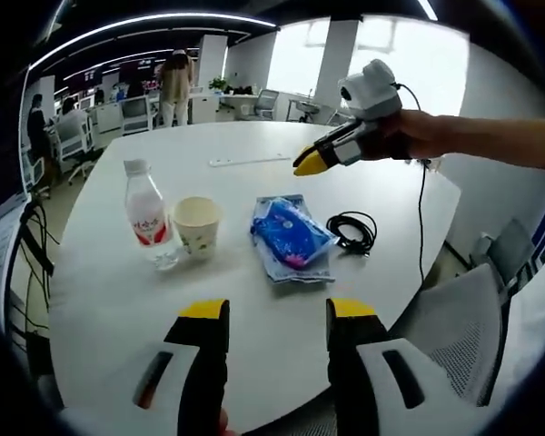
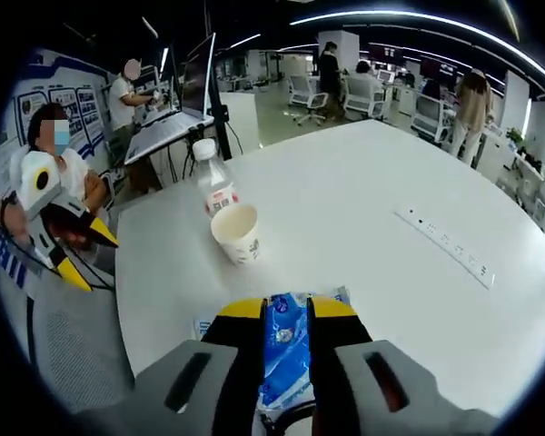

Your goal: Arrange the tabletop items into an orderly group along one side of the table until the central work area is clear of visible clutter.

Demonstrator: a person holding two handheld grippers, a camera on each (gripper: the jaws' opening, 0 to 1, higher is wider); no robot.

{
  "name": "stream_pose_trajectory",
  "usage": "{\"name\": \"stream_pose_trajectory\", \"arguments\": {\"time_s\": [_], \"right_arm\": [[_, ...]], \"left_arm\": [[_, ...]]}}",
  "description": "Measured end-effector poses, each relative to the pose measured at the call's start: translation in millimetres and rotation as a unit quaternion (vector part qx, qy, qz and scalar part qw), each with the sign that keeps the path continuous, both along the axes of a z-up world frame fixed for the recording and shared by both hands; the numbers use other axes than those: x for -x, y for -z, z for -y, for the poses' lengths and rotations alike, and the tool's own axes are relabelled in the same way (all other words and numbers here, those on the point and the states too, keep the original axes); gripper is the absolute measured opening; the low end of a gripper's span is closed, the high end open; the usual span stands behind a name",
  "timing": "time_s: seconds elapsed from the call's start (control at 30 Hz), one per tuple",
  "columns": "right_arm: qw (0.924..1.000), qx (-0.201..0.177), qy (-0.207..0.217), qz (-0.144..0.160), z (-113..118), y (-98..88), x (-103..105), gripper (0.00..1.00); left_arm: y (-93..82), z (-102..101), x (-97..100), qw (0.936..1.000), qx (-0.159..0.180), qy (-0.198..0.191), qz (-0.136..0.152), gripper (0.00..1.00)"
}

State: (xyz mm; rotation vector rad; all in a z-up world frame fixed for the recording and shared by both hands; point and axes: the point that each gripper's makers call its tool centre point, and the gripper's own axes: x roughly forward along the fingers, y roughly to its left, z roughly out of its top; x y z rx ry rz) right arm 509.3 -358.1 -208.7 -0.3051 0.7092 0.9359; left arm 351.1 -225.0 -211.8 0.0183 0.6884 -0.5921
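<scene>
**A:** Where do your two tools stand?

**B:** In the left gripper view, your left gripper (image 1: 277,311) sits at the near edge of the round white table (image 1: 118,300). Its yellow-tipped jaws are spread wide with nothing between them. Your right gripper (image 1: 309,162) hovers above the far right of the table, held clear of the surface. Its jaws are narrowly parted and grasp nothing.

**A:** And the things you are to tidy?

**B:** They lie in a loose row across the middle. On the left is the clear plastic water bottle with a white cap and red label (image 1: 150,218), standing upright. Just beside it, on its right, is the cream paper cup (image 1: 198,224), also upright. Further right, the blue plastic-wrapped packet (image 1: 291,236) lies flat. The black coiled cable (image 1: 352,232) is just beside the packet, near the right edge. The long white power strip (image 1: 250,161) lies on the far side, well apart from the others.

**A:** What does your right gripper view add?

**B:** The right gripper (image 2: 286,309) looks down on the packet (image 2: 282,350), which shows through the narrow gap between its jaws. Beyond it are the cup (image 2: 237,232) and then the bottle (image 2: 213,186). The power strip (image 2: 445,245) is to the right. Your left gripper (image 2: 89,259) shows off the table's (image 2: 372,200) left edge, jaws apart.
</scene>
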Motion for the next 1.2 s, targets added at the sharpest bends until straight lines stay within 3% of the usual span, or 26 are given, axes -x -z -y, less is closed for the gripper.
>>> {"name": "stream_pose_trajectory", "arguments": {"time_s": [0.3,0.5,0.73,1.2], "right_arm": [[0.9991,-0.004,0.043,-0.004,47.4,3.9,-0.2,0.15],[0.9984,-0.002,0.055,-0.013,64.9,11.8,5.4,0.15],[0.9980,-0.001,0.060,-0.021,74.4,19.4,7.9,0.15],[0.9985,0.003,0.045,-0.032,70.8,31.9,8.2,0.15]], "left_arm": [[1.6,23.0,-5.0,0.9997,0.000,0.023,-0.004,0.42],[2.0,33.0,-10.8,0.9995,0.000,0.030,-0.005,0.41],[5.6,42.1,-14.1,0.9994,0.002,0.034,-0.010,0.41],[10.3,48.3,-16.3,0.9994,0.003,0.029,-0.019,0.41]]}}
